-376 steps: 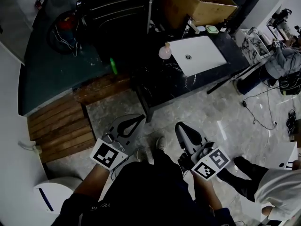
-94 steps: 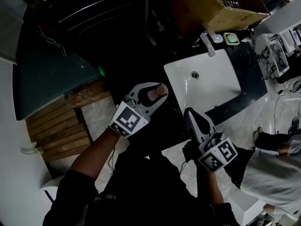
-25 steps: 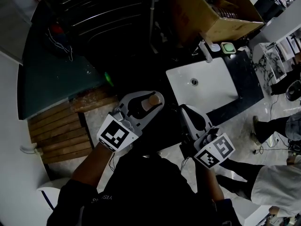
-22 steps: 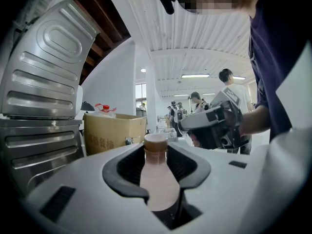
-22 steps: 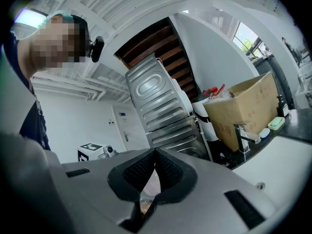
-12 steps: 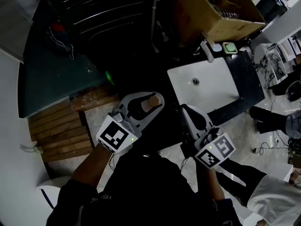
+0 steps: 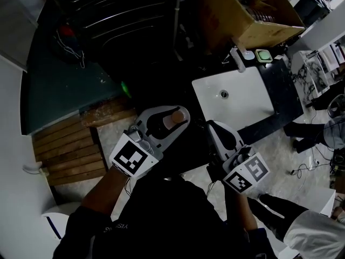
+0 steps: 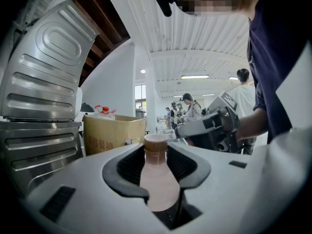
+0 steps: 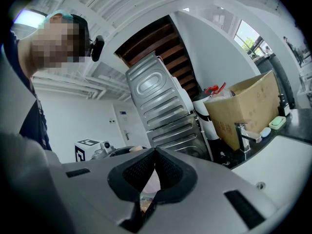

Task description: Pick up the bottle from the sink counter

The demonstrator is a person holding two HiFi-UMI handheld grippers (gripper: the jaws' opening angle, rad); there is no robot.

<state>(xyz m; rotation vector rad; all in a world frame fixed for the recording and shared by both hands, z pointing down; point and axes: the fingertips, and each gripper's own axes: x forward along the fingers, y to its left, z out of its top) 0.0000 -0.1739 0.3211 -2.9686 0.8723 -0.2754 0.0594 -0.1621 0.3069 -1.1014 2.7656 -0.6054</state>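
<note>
A pale pink bottle (image 7: 175, 115) with a brown cap stands upright between the jaws of my left gripper (image 7: 180, 113), which is shut on it and holds it in the air beside the sink. In the left gripper view the bottle (image 8: 158, 182) fills the gap between the black pads (image 8: 127, 167), its cap level with the tips of my left gripper (image 8: 157, 150). My right gripper (image 7: 212, 125) hangs just right of it, shut with nothing in it. In the right gripper view that gripper (image 9: 155, 153) has its tips touching, and the bottle (image 9: 152, 180) shows behind them.
The white sink basin (image 7: 245, 106) sits in a black counter (image 7: 282, 73), with a faucet (image 7: 237, 58) and a green soap dish (image 7: 262, 54) at its back edge. A cardboard box (image 7: 245, 12) stands behind. A wooden pallet (image 7: 64, 144) lies at the left; a person's legs (image 7: 315, 131) are at the right.
Both grippers and the bottle hold still. Only the person's legs at the right edge have shifted.
</note>
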